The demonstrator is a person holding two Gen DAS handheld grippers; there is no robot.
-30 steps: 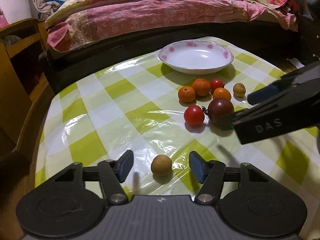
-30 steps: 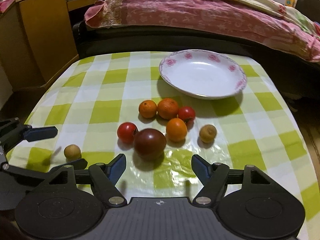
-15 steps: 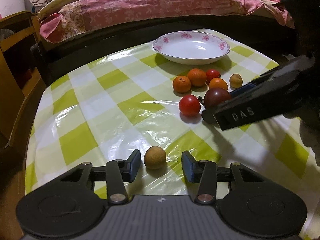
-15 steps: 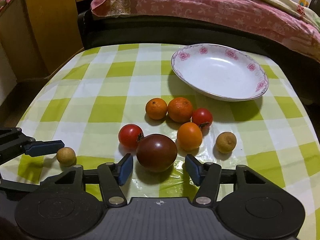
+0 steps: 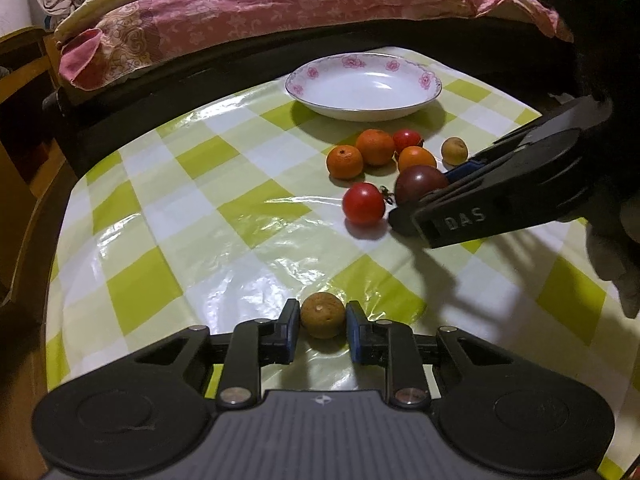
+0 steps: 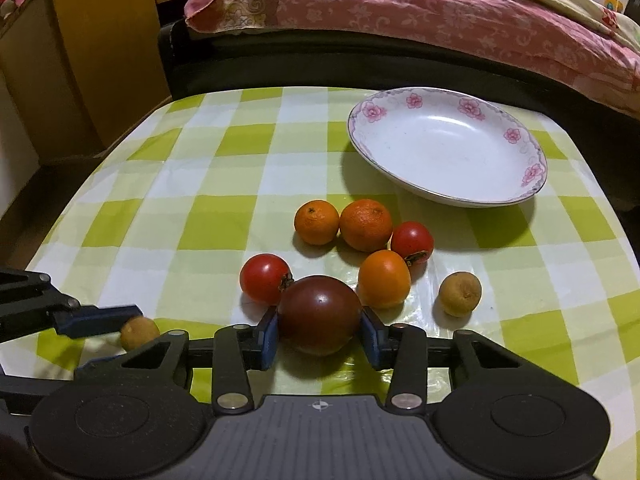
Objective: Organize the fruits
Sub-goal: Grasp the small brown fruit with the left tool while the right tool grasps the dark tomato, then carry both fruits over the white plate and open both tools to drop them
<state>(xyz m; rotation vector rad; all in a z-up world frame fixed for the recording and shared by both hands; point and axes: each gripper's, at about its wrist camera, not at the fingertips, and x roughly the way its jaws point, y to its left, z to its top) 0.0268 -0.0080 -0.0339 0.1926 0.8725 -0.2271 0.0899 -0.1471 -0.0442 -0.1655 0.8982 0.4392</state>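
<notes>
- A small round tan-brown fruit (image 5: 322,316) is pinched between the blue-padded fingers of the left gripper (image 5: 322,330), both pads being pressed against its sides; it is seen resting on the cloth.
- A large dark purple-brown tomato (image 6: 319,314) is gripped between the blue pads of the right gripper (image 6: 319,338), the jaws being closed onto its flanks.
- Just beyond that tomato, a red tomato (image 6: 265,278), a smooth orange fruit (image 6: 384,279), two dimpled orange mandarins (image 6: 366,224) and a second red tomato (image 6: 412,240) are clustered; a second tan-brown fruit (image 6: 460,294) lies a little apart to the right.
- A shallow white porcelain dish with pink flowers on the rim (image 6: 532,172) stands behind the cluster, nothing being held in it.
- The table is covered by a glossy green-and-white checked plastic cloth (image 6: 192,184).
- A bed with a pink patterned quilt (image 6: 400,8) and wooden furniture (image 6: 92,60) are seen behind.
</notes>
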